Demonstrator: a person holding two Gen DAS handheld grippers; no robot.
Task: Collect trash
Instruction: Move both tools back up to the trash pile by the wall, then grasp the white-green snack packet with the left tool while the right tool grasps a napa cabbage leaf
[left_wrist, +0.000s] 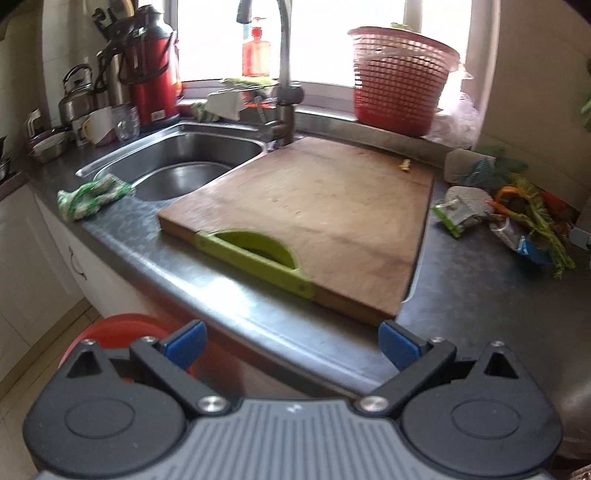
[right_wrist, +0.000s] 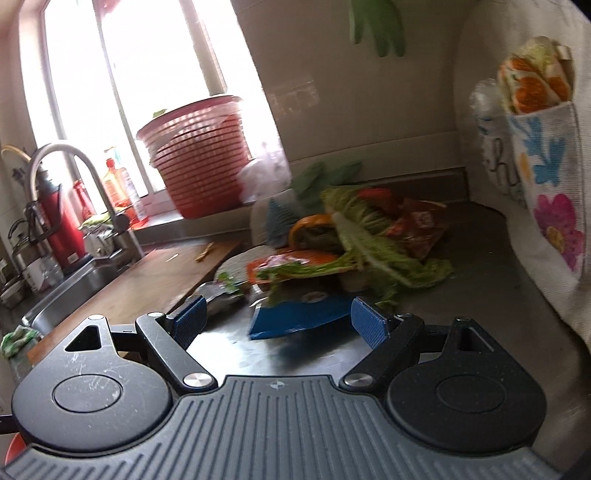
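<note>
Right gripper (right_wrist: 277, 319) jaws wide, empty, w/ blue wrapper (right_wrist: 295, 319) between: light, crinkly, slippery, so pinch near edge; left gripper (left_wrist: 291, 343) also wide, empty.

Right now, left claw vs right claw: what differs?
The left claw hangs off the counter edge, facing the cutting board; the right claw sits over the counter at the trash pile. Only the right has a blue wrapper between its fingers. Both are open and empty.
</note>
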